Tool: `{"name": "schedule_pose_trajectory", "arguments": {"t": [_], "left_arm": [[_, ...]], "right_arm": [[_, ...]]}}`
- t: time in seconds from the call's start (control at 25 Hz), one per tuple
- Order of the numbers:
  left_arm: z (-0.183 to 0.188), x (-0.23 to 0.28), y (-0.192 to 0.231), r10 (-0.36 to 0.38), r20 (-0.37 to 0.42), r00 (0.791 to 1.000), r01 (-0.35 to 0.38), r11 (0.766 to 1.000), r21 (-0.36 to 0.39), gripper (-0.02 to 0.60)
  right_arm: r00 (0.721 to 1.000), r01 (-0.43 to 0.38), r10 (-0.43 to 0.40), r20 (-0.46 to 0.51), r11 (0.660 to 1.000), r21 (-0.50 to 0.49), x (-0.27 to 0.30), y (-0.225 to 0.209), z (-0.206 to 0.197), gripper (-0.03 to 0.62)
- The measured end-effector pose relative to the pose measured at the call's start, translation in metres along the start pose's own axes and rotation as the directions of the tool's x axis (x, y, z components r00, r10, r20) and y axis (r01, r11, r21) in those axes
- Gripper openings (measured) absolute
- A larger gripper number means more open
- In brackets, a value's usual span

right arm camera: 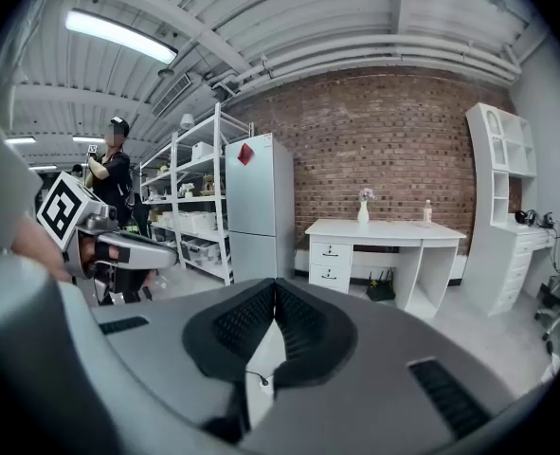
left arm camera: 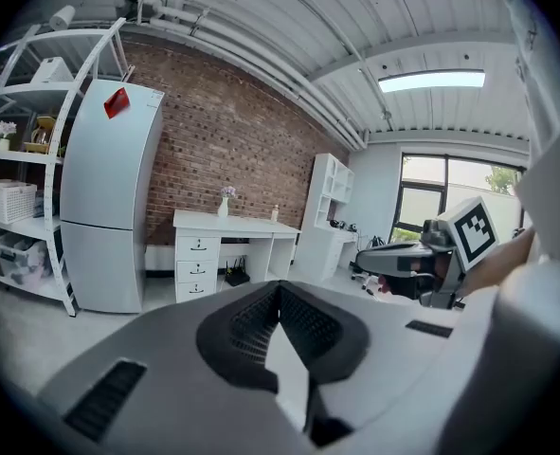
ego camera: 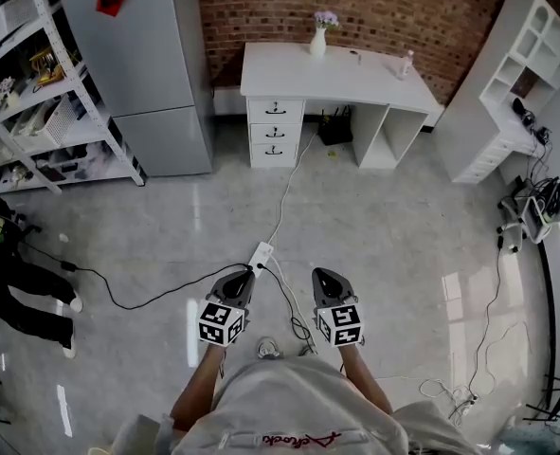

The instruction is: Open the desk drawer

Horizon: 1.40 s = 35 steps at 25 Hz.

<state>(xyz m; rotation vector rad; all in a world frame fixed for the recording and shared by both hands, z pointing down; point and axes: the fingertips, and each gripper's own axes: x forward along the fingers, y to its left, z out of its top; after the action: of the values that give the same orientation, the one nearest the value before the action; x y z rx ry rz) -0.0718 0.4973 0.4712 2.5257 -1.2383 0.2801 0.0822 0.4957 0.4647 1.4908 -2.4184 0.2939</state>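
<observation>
The white desk [ego camera: 336,69] stands against the brick wall at the far side of the room. Its stack of three drawers [ego camera: 275,133] sits under the left end, all closed. My left gripper [ego camera: 244,275] and right gripper [ego camera: 319,275] hang side by side over the floor close to my body, far from the desk. Both point toward it, both are shut, and both hold nothing. The left gripper view shows its jaws [left arm camera: 280,287] meeting, with the drawers [left arm camera: 196,263] small in the distance. In the right gripper view the jaws [right arm camera: 276,284] are likewise together, and the drawers [right arm camera: 329,263] lie ahead.
A grey fridge [ego camera: 152,64] and a white shelf rack [ego camera: 33,93] stand left of the desk, a white bookcase [ego camera: 516,74] to its right. A power strip [ego camera: 261,252] and black and white cables cross the floor ahead. A person [ego camera: 14,282] stands at the left.
</observation>
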Motion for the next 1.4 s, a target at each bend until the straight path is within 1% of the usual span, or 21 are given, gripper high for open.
{"name": "schedule_pose_trajectory", "arguments": {"t": [0.16,0.44,0.68,1.0,1.2,1.4], "left_arm": [[0.000,-0.005,0.015,-0.015,0.002,1.000,0.015,1.000,-0.001,0.011],[-0.004,-0.008,0.029,-0.013,0.006,1.000,0.013,0.999,-0.030,0.011],[-0.002,-0.004,0.038,-0.032,0.008,0.999,0.032,0.999,-0.028,0.011],[-0.004,0.000,0.039,-0.053,-0.002,0.999,0.053,0.998,-0.027,0.011],[-0.005,0.004,0.042,-0.053,-0.004,0.999,0.053,0.998,-0.030,0.012],[-0.004,0.013,0.052,-0.040,-0.009,0.999,0.039,0.999,-0.034,0.011]], "right_arm": [[1.000,0.021,-0.021,-0.021,1.000,-0.001,0.008,0.011,-0.002,0.018],[0.999,0.015,-0.015,-0.043,1.000,-0.007,0.016,0.022,-0.004,0.018],[0.998,0.046,-0.045,-0.036,0.999,0.004,0.021,0.017,0.001,0.018],[0.996,0.075,-0.074,-0.051,0.997,0.024,0.018,0.011,-0.008,0.018],[0.995,0.077,-0.076,-0.061,0.997,0.027,0.021,0.009,-0.013,0.018],[0.996,0.060,-0.058,-0.068,0.998,0.028,0.035,0.005,-0.015,0.018]]}}
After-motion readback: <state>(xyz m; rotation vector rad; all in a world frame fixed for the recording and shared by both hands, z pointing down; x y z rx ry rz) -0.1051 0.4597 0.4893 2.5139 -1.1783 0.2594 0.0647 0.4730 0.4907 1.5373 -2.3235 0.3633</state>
